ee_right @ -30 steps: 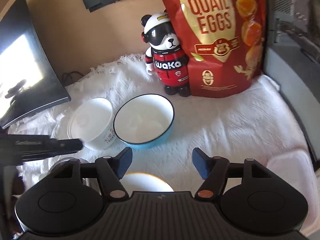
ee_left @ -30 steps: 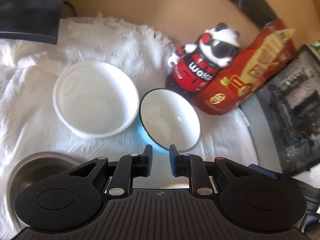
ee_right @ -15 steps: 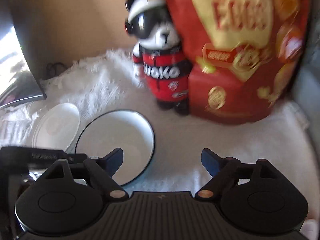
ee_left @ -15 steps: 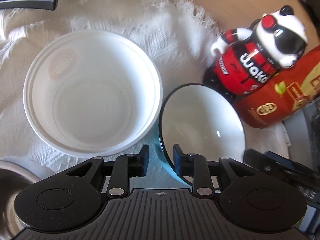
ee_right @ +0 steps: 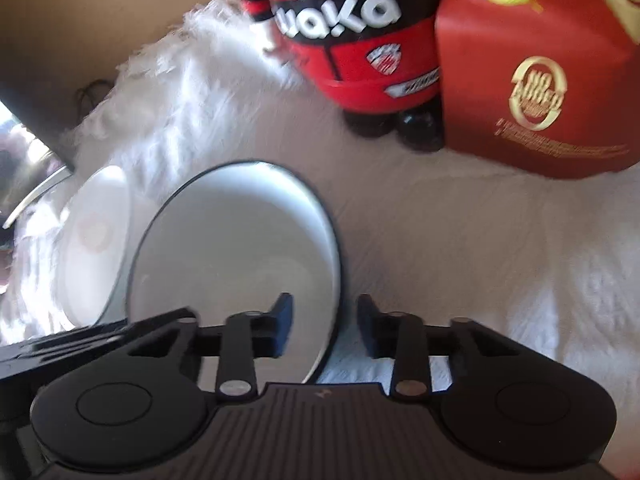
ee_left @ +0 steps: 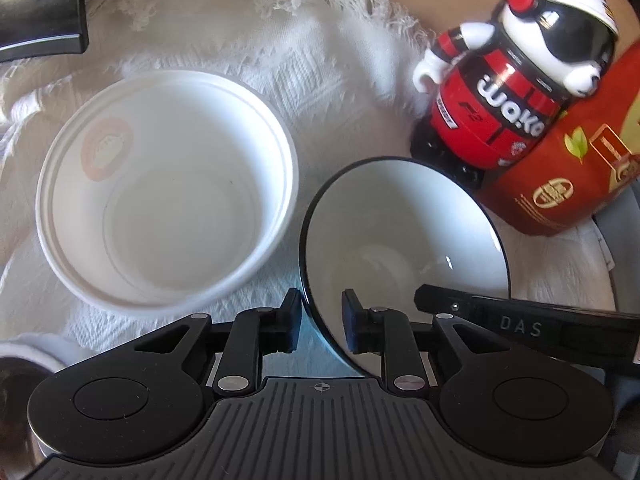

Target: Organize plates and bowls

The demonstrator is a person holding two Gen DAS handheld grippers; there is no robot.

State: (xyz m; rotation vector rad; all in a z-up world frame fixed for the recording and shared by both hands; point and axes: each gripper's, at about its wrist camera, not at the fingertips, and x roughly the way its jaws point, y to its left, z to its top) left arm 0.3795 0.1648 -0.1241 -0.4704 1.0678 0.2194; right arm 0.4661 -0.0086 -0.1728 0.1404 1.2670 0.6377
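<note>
Dark screen (ee_left: 36, 0): it sits in the upper left corner of the left view, off the cloth.
Round white plastic tub (ee_left: 168, 192): it stands empty on the white woven cloth (ee_left: 320, 60), in the left half. It looks bigger than a moment ago because the camera is closer.
Shiny metal bowl (ee_left: 16, 380): only its edge shows in the lower left corner.
Left gripper (ee_left: 322, 320): a second ago it hung short of the bowls. Now it is low, with one finger on each side of the near rim of the blue bowl. Its jaws are closing, and a small gap still shows beside the rim.
Blue bowl with a white inside and a dark rim (ee_left: 400, 240): it sits on the cloth just right of the tub, in the middle of the frame.
Right gripper (ee_right: 324, 322): a moment ago its tongs were wide apart above the cloth. Now they are pulled in tight over the bowl's right rim, one finger inside and one outside. The picture is blurry, but it looks clamped on.
Panda toy in red (ee_left: 500, 112) and red snack bag (ee_left: 580, 168): they stand in the upper right, behind the bowl.
What it means: both tongs meet at the blue bowl, so I think it gets lifted next, maybe into the tub.
</note>
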